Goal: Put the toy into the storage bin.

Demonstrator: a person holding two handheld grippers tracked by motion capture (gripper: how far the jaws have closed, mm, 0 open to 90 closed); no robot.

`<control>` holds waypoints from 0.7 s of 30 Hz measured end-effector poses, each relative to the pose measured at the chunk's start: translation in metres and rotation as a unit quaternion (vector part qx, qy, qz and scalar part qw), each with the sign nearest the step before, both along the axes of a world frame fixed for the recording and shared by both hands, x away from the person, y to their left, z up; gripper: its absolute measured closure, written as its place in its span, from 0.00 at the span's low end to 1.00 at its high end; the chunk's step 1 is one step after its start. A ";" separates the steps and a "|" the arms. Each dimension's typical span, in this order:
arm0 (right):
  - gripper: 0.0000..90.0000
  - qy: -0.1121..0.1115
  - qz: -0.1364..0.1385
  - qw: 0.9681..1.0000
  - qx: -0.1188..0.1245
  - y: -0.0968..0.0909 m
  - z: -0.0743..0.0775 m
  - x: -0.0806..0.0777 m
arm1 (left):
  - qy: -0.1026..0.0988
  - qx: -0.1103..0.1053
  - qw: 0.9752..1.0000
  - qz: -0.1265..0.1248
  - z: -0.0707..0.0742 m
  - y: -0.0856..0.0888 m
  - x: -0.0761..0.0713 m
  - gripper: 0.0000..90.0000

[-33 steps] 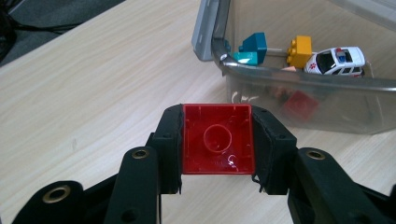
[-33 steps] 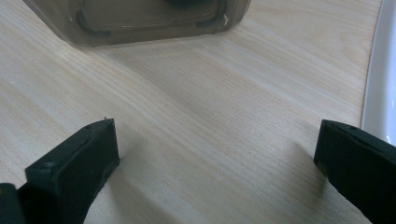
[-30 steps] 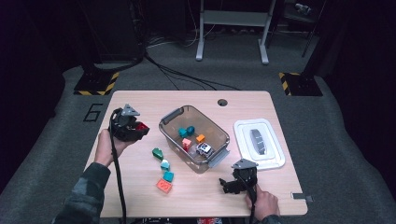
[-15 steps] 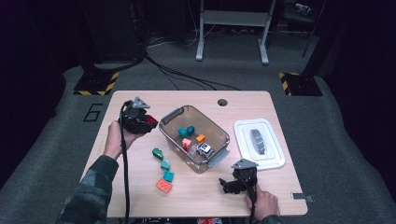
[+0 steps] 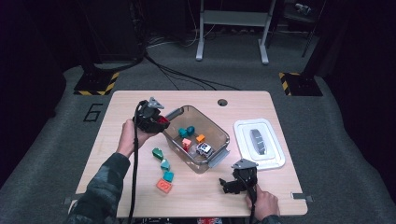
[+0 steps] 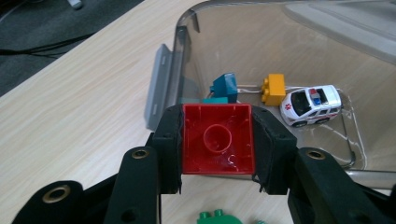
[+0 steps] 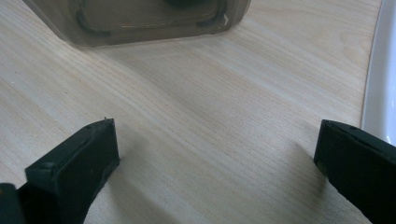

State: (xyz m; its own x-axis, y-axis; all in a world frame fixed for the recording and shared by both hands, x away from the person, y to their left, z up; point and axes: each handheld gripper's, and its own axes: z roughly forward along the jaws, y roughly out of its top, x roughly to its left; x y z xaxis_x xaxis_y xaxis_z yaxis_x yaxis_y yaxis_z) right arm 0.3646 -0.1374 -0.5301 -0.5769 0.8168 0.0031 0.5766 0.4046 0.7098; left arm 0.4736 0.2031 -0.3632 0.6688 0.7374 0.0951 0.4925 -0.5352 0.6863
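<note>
My left gripper (image 5: 158,122) is shut on a red brick (image 6: 218,139), its hollow underside facing the camera, held just outside the left rim of a clear plastic bin (image 5: 219,135). Inside the bin (image 6: 299,42) lie teal bricks (image 6: 225,87), an orange brick (image 6: 273,89) and a white toy police car (image 6: 312,104). The car (image 5: 204,149) and a pink brick (image 5: 187,142) also show from above. My right gripper (image 5: 229,186) rests open on the table near the front edge, with bare wood (image 7: 219,140) between its jaws.
A green brick (image 5: 158,152), two teal bricks (image 5: 165,164) and an orange-red brick (image 5: 164,185) lie on the table left of the bin. The white lid (image 5: 259,142) lies at the right. A cable hole (image 5: 222,101) sits near the far edge.
My left gripper has carried the red brick to the right, from the table's left side up to the bin's left rim. The right gripper has stayed put.
</note>
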 end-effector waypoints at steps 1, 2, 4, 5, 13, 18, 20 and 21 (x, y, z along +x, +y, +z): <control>0.00 0.000 0.000 1.000 0.000 0.000 0.000 0.000 | 0.002 0.000 1.000 -0.002 -0.002 -0.002 0.001 0.65; 0.00 0.000 0.000 1.000 0.000 0.000 0.000 0.000 | 0.005 -0.003 1.000 -0.001 -0.003 -0.003 0.001 0.65; 0.00 0.000 0.000 1.000 0.000 0.000 0.000 0.000 | 0.011 0.001 1.000 -0.004 -0.009 -0.006 0.003 0.65; 0.00 0.000 0.000 1.000 0.000 0.000 0.000 0.000 | 0.014 0.002 1.000 -0.005 -0.011 -0.008 0.004 0.65; 0.00 0.000 0.000 1.000 0.000 0.000 0.000 0.000 | 0.024 0.007 1.000 -0.012 -0.022 -0.014 0.006 0.65; 0.00 0.000 0.000 1.000 0.000 0.000 0.000 0.000 | 0.030 0.018 0.999 -0.017 -0.023 -0.015 0.006 0.65; 0.00 0.000 0.000 1.000 0.000 0.000 0.000 0.000 | 0.033 0.020 0.999 -0.020 -0.025 -0.016 0.007 0.65; 0.00 0.000 0.000 1.000 0.000 0.000 0.000 0.000 | 0.034 0.019 0.999 -0.018 -0.026 -0.016 0.008 0.65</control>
